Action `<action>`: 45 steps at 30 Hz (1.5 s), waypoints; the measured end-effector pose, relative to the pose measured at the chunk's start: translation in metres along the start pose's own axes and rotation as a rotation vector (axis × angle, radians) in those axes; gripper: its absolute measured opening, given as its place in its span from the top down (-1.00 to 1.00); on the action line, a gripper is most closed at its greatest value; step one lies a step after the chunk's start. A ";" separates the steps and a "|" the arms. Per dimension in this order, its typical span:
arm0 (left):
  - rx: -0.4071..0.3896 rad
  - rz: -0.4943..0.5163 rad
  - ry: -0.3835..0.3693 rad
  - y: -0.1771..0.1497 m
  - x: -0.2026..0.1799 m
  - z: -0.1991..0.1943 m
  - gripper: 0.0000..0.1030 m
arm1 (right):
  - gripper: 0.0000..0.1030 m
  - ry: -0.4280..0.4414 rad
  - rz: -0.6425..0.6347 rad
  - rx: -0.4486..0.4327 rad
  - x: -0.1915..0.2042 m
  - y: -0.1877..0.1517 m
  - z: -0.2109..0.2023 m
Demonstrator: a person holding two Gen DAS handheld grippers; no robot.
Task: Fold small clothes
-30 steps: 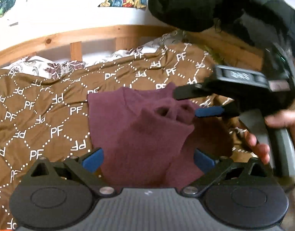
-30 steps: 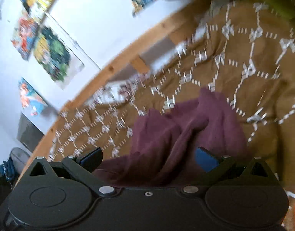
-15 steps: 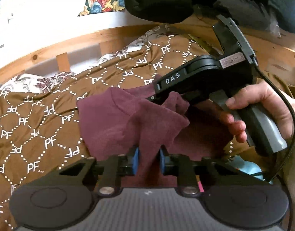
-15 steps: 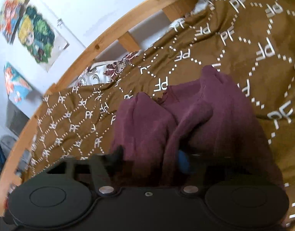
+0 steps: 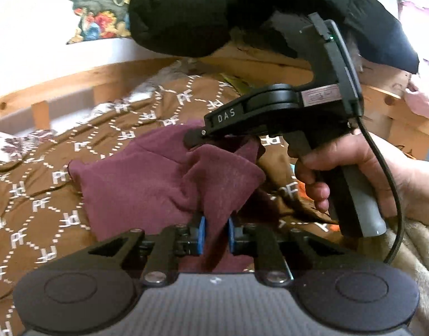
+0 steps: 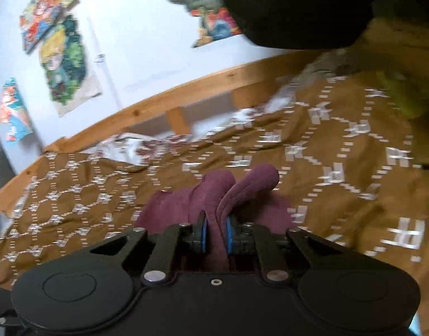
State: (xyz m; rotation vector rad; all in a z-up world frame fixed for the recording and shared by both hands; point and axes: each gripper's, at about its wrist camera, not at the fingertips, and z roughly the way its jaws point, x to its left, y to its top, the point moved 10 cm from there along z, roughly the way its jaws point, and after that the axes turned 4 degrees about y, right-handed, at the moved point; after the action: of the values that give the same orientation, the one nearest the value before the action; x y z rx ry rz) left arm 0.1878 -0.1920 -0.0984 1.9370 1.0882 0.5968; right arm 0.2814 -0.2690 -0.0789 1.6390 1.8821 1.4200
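1. On the brown patterned bedspread [image 5: 32, 196], a maroon garment [image 5: 147, 184] is spread, its near edge bunched upward.
2. One fold is clamped by the left gripper [image 5: 214, 233].
3. Another fold is pinched by the right gripper [image 6: 214, 233].

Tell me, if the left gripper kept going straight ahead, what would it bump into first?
Probably more of the maroon cloth it already pinches: the left gripper points into its raised fold. Just beyond sits the right gripper, holding the same cloth. Depth is hard to judge.
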 end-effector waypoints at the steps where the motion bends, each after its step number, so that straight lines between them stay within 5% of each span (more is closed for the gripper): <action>1: 0.009 0.001 -0.010 -0.002 -0.003 0.003 0.63 | 0.74 -0.023 0.010 0.006 -0.008 -0.002 -0.001; 6: 0.047 -0.035 -0.052 -0.012 -0.005 0.005 0.42 | 0.74 -0.107 0.058 0.089 -0.037 -0.018 0.003; 10: 0.018 -0.139 -0.100 -0.002 0.004 -0.011 -0.38 | 0.71 -0.117 0.033 0.110 -0.039 -0.024 0.006; 12: -0.010 -0.195 -0.110 0.002 0.013 -0.022 -0.58 | 0.62 -0.122 0.038 0.119 -0.041 -0.027 0.006; 15: -0.032 -0.274 -0.071 0.003 0.033 -0.034 -0.83 | 0.32 -0.132 0.075 0.116 -0.046 -0.028 0.004; 19: -0.020 -0.431 0.013 -0.006 0.068 -0.042 -0.95 | -0.43 -0.124 0.170 0.069 -0.053 -0.022 -0.008; 25: 0.077 -0.640 0.060 -0.023 0.105 -0.024 -0.95 | -0.94 -0.050 0.277 0.054 -0.049 -0.025 -0.027; 33: 0.228 -0.626 0.136 -0.057 0.111 -0.005 -0.95 | -0.98 -0.210 0.182 0.234 -0.050 -0.052 -0.018; 37: 0.282 -0.644 0.141 -0.068 0.112 0.003 -0.99 | -0.63 -0.244 0.101 0.283 -0.045 -0.061 -0.013; 45: 0.311 -0.636 0.154 -0.077 0.110 0.010 -1.00 | -0.51 -0.174 0.166 0.284 -0.046 -0.064 -0.011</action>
State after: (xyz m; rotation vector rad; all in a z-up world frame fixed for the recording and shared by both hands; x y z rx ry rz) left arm 0.2153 -0.0794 -0.1662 1.6638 1.8780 0.2303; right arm 0.2501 -0.3067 -0.1415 2.0210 1.9551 1.0613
